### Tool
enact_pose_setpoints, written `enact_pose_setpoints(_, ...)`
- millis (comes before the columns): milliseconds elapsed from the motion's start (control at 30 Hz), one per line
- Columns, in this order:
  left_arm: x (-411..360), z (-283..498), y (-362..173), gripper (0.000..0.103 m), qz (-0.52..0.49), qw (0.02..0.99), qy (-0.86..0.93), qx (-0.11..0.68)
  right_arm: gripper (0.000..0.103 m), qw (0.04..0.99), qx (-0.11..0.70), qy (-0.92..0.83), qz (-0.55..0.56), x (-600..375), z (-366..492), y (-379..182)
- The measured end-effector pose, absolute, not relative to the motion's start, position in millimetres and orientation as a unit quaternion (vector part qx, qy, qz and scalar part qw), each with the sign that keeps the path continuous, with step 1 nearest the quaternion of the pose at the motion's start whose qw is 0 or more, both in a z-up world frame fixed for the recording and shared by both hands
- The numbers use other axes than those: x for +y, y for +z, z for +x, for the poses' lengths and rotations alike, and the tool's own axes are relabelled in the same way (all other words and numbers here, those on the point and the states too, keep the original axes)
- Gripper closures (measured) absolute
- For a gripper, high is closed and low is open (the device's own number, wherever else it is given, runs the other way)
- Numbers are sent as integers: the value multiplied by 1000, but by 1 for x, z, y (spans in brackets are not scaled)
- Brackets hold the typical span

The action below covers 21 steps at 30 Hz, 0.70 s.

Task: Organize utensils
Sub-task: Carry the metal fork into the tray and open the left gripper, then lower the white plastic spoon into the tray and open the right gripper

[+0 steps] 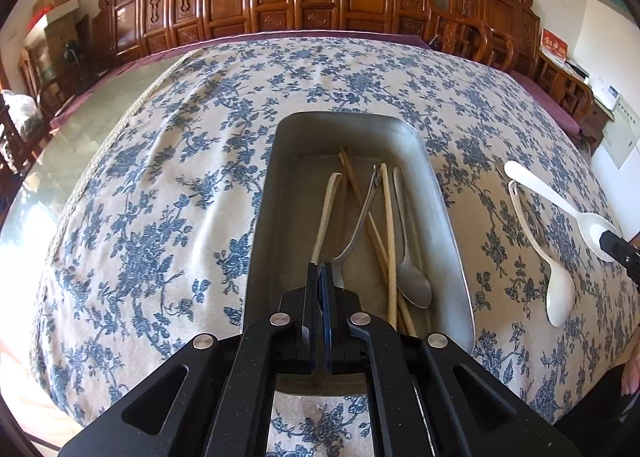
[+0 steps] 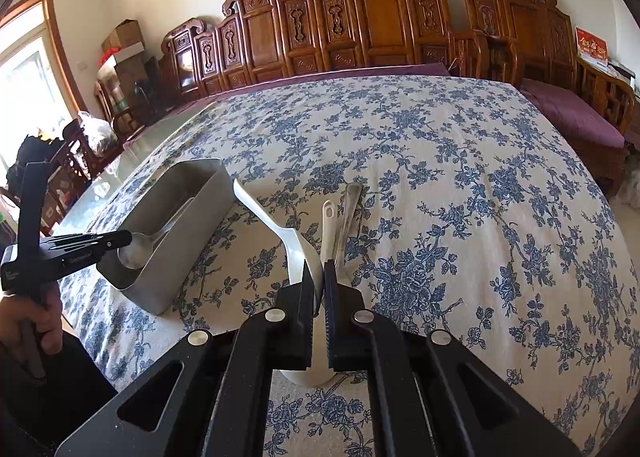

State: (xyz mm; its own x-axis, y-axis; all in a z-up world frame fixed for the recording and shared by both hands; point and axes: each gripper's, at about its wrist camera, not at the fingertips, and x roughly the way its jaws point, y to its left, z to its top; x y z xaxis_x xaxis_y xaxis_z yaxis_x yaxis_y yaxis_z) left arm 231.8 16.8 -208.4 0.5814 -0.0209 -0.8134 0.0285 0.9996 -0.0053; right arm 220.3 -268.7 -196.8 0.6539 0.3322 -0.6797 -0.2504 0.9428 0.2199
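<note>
Left claw: you clamp a metal spoon by its bowl over the steel tray | Right claw: you pinch the white spoon's bowl just off the counter, right of the tray.

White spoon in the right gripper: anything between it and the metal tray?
Only bare tablecloth lies between the white spoon and the metal tray. But the left gripper, shut on a metal spoon, hangs over the tray's near end.
</note>
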Motion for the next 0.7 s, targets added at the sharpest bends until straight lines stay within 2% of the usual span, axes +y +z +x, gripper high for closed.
enact_pose_setpoints(300,13,231,-211,102,8,881,-27,471,97,908,381,165,57,-267,219,-193)
enact_pose_setpoints(700,26,216,-194,102,10,896,-38,442,97,907,378,179,55,-235,214,-179)
